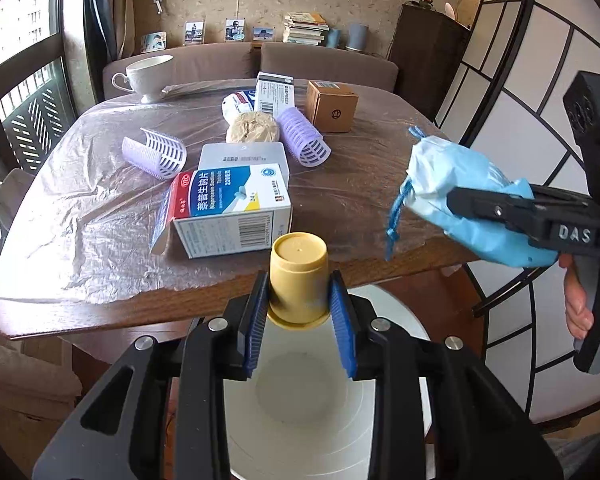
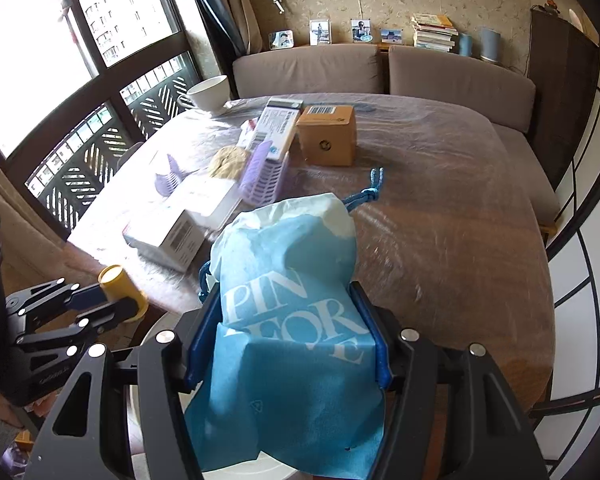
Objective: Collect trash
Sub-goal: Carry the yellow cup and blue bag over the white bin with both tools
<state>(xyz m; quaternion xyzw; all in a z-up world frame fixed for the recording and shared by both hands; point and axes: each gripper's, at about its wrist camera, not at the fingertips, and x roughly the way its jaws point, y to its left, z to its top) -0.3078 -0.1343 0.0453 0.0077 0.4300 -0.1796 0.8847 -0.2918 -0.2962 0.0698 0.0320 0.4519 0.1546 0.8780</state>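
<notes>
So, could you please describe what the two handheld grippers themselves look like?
Both the left gripper and the right gripper are black angular frames with silver bolts and ribbed blue pads on the jaws. The right one bears raised "DAS" lettering and a green light.

So the count: two lilac mesh hair rollers, one brown cardboard cube box, three white printed medicine cartons, one white teacup, one yellow plastic cup, one blue drawstring pouch, one beige crumpled paper ball, all on or by one plastic-covered wooden table.
</notes>
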